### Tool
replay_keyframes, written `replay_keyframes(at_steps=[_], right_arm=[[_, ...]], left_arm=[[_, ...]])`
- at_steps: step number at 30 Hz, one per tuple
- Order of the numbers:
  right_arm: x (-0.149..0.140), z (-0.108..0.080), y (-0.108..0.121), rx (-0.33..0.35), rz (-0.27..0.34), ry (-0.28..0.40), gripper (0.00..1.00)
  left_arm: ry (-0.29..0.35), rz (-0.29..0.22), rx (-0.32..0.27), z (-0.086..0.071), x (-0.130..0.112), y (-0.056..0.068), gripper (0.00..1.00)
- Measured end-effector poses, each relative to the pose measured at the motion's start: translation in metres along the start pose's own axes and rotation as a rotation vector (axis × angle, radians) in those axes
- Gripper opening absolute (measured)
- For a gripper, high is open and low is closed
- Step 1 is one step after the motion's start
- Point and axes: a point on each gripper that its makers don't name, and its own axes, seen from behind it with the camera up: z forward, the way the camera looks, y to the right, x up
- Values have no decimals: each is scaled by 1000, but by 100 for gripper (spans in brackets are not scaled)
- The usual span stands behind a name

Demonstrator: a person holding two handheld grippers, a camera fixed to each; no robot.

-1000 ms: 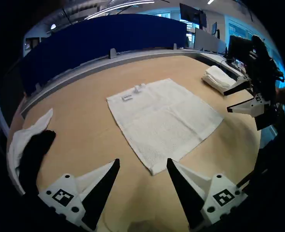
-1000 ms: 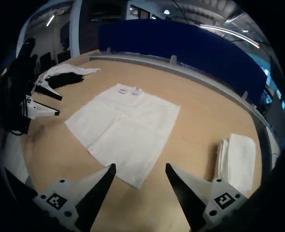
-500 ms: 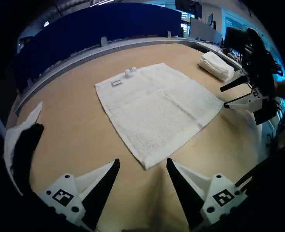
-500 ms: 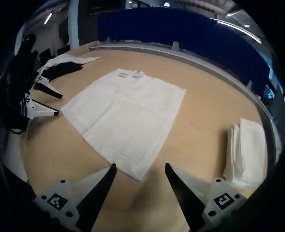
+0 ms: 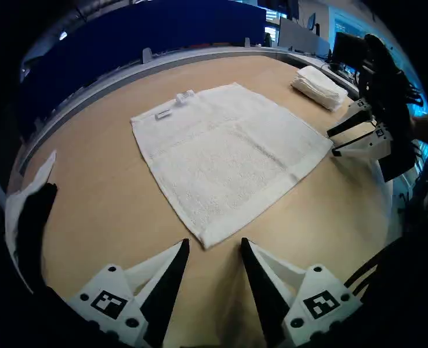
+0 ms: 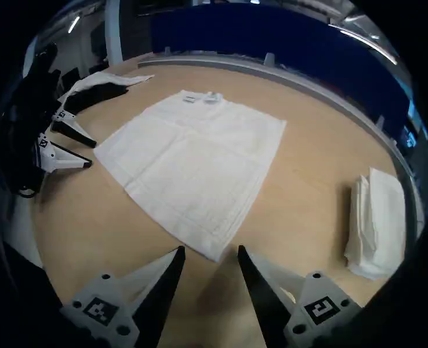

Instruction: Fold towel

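As towel (image 5: 225, 156) lies flat, corner just before left hand-held gripper (image 5: 213, 242)

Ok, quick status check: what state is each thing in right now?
towel: spread flat on the table, unfolded.
left gripper: open, one towel corner at its fingertips.
right gripper: open, another towel corner between its fingertips.
folded towels: stacked, apart from the spread towel.
white cloth: loose, not folded, at the table's edge.
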Motion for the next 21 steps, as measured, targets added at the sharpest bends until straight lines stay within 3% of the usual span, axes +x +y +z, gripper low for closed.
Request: replay_keyframes(at_steps=[12, 16, 21], right_arm=[[-1, 2, 2, 5, 18, -8, 47], [-1, 2, 1, 11, 13, -8, 35], [0, 2, -3, 14, 3, -6, 22]], left_arm=[[-6, -2, 3, 5, 1, -1, 56], [-8, -7, 6, 5, 1, -1, 53], [-12, -16, 15, 6, 1, -3, 41]])
